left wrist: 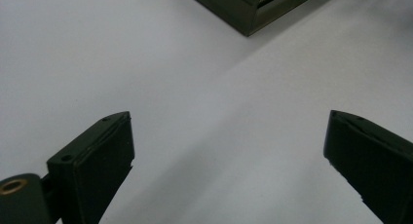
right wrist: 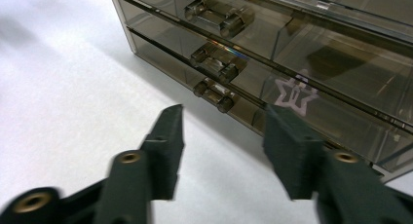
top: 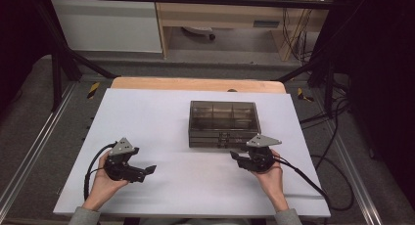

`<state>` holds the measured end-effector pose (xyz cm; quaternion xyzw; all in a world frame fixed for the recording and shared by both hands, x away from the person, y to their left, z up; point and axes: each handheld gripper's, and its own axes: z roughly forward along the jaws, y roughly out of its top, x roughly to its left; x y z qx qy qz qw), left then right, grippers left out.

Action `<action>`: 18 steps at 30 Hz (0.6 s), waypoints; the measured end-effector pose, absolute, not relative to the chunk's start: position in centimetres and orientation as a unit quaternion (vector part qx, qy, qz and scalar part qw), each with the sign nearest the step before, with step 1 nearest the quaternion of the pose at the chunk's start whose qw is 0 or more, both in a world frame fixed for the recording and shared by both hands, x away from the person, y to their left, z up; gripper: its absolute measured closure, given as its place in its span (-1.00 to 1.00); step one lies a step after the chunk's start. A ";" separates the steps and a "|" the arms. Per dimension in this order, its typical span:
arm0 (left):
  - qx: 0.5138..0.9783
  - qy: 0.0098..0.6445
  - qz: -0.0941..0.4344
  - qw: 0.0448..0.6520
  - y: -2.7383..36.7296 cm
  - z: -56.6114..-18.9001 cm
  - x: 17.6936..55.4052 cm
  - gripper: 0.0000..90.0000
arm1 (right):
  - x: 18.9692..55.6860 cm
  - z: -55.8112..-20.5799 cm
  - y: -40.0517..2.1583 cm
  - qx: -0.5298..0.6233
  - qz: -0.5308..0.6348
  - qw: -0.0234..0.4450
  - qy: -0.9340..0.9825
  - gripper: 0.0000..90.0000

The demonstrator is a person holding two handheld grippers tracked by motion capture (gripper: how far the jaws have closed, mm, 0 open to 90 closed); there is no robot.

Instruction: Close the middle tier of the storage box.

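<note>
A smoky see-through drawer box (top: pixel 223 123) stands at the middle right of the white table (top: pixel 161 117). In the right gripper view its front shows three stacked drawers, each with a clear bar handle: top handle (right wrist: pixel 219 12), middle handle (right wrist: pixel 216 58), lowest handle (right wrist: pixel 214 95). A pale star shape (right wrist: pixel 294 95) shows through a drawer front. My right gripper (top: pixel 236 159) (right wrist: pixel 224 111) is open just in front of the box's lower right front, with nothing between its pads. My left gripper (top: pixel 147 172) (left wrist: pixel 229 118) is wide open over bare table at the near left, and a corner of the box (left wrist: pixel 248 9) lies far ahead of it.
A wooden strip (top: pixel 195 84) runs along the table's far edge. Black frame posts (top: pixel 58 63) stand at both back corners. Cables (top: pixel 333 151) lie on the floor to the right. A pale cabinet (top: pixel 107 24) and shelving stand beyond the table.
</note>
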<state>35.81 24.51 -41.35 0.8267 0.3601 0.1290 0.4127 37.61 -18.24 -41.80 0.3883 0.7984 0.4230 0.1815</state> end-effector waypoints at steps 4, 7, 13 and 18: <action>0.827 0.360 0.129 0.413 24.5 -41.3 35.8 -0.91 | 37.2 -41.7 -18.3 0.385 0.426 0.178 0.799 -0.17; 0.827 0.360 0.129 0.413 24.5 -41.3 35.8 -0.91 | 36.9 -41.6 -18.3 0.384 0.428 0.171 0.800 -0.34; 0.827 0.359 0.128 0.413 24.5 -41.3 35.8 -0.91 | 36.2 -41.8 -18.5 0.383 0.432 0.157 0.801 -0.68; 0.827 0.359 0.128 0.413 24.5 -41.4 35.8 -0.91 | 36.0 -42.0 -19.3 0.398 0.436 0.138 0.796 -0.88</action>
